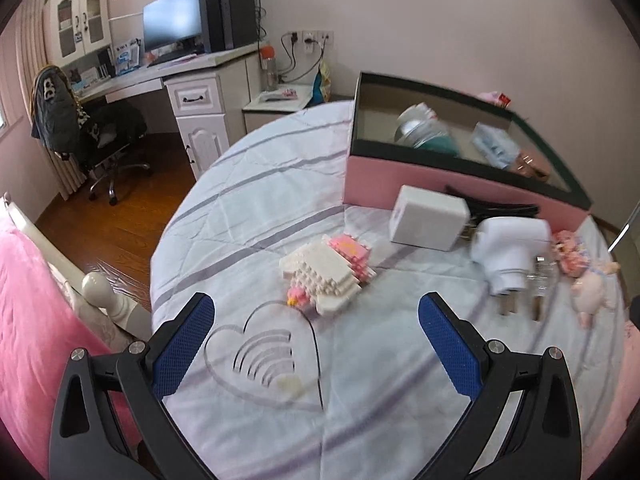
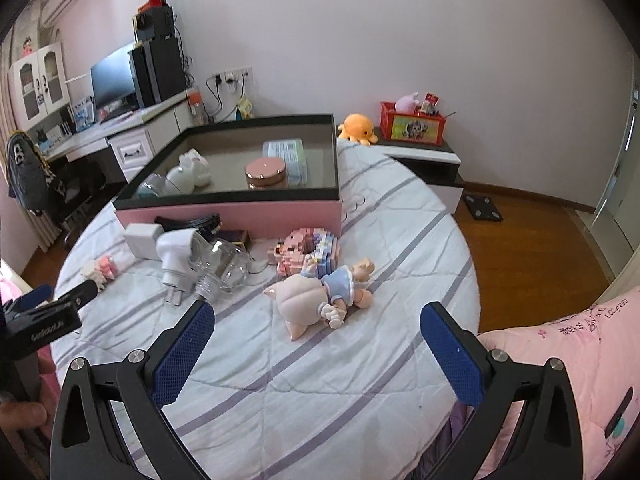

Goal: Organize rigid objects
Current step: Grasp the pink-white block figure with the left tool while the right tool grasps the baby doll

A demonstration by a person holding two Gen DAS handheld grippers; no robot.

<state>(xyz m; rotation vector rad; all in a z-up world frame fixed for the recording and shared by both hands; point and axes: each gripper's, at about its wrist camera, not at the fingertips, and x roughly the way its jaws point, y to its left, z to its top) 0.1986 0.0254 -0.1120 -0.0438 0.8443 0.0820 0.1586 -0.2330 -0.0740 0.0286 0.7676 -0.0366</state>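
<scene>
A pink box with a dark rim [image 1: 404, 178] [image 2: 240, 214] stands at the back of the bed and holds a jar, a round pink tin [image 2: 266, 172] and a clear case. In front of it lie a white block model [image 1: 326, 270], a white charger cube [image 1: 428, 218] [image 2: 140, 238], a white plug adapter [image 1: 506, 252] [image 2: 174, 256], a clear glass bottle [image 2: 220, 266], a pink block figure [image 2: 304, 250] and a pig doll [image 2: 320, 294]. A clear heart-shaped acrylic piece [image 1: 266, 360] lies between the jaws of my open left gripper [image 1: 316, 344]. My right gripper [image 2: 316, 350] is open and empty, just short of the doll.
The bed cover [image 2: 360, 380] is pale with purple stripes. A desk with a monitor [image 1: 172, 28] and a chair [image 1: 80, 128] stand at the left. A nightstand with a red box [image 2: 414, 128] and an orange plush [image 2: 356, 128] is behind the bed. A pink quilt [image 2: 580, 360] lies at the right.
</scene>
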